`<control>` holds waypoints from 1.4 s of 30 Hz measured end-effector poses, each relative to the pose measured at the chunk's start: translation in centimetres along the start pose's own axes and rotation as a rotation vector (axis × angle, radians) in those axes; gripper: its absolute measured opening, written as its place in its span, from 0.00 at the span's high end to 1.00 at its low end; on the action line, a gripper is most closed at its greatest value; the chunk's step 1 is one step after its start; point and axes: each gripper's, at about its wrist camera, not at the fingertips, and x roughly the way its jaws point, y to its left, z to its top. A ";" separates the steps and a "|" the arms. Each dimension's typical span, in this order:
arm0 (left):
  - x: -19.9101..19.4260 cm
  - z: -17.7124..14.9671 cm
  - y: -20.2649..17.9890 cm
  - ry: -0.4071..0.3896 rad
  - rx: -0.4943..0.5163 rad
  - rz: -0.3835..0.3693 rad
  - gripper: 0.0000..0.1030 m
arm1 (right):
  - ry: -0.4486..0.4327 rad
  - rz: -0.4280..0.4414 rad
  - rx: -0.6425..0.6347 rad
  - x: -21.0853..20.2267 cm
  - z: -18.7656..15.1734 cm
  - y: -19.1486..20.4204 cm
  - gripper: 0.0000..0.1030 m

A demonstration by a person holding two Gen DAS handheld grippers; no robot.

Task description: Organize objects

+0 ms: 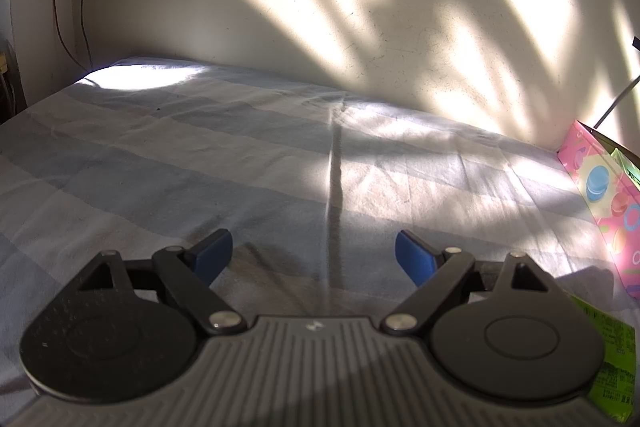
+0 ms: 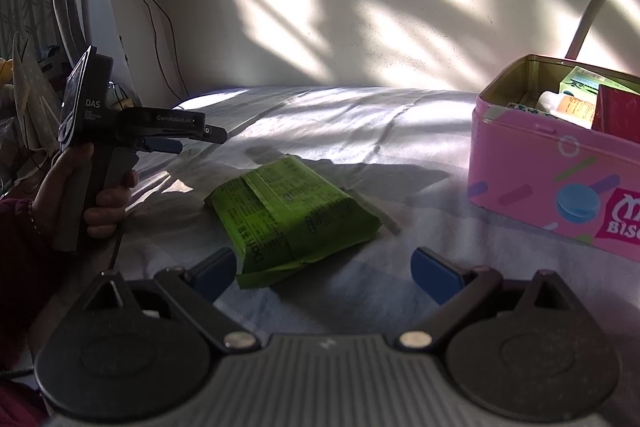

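A green packet (image 2: 294, 217) lies flat on the sheet-covered bed, just ahead of my right gripper (image 2: 324, 269), which is open and empty, its blue pads (image 2: 434, 273) on either side of the packet's near end. A pink biscuit tin (image 2: 560, 179) stands open at the right, holding several small boxes and packets. My left gripper (image 1: 314, 253) is open and empty above bare sheet; it shows in the right wrist view (image 2: 172, 143), held in a hand at the left. The packet's corner (image 1: 612, 359) and the tin (image 1: 604, 195) sit at the left wrist view's right edge.
The bed (image 1: 240, 163) is covered with a pale striped sheet and runs back to a sunlit wall (image 1: 320, 7). Cables hang down the wall at the back left. A white pole (image 2: 592, 15) leans behind the tin. Clutter sits beyond the bed's left side.
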 end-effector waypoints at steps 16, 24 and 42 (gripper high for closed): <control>-0.1 0.0 0.0 0.001 0.000 0.000 0.12 | 0.002 0.004 0.005 0.0 0.0 -0.3 0.05; 0.0 -0.1 -0.1 0.005 0.000 -0.020 0.12 | 0.003 0.004 0.014 0.1 0.1 -0.2 0.05; -4.4 -2.4 -5.8 0.106 0.068 -0.407 0.14 | 0.014 -0.007 -0.052 0.2 0.1 1.0 0.05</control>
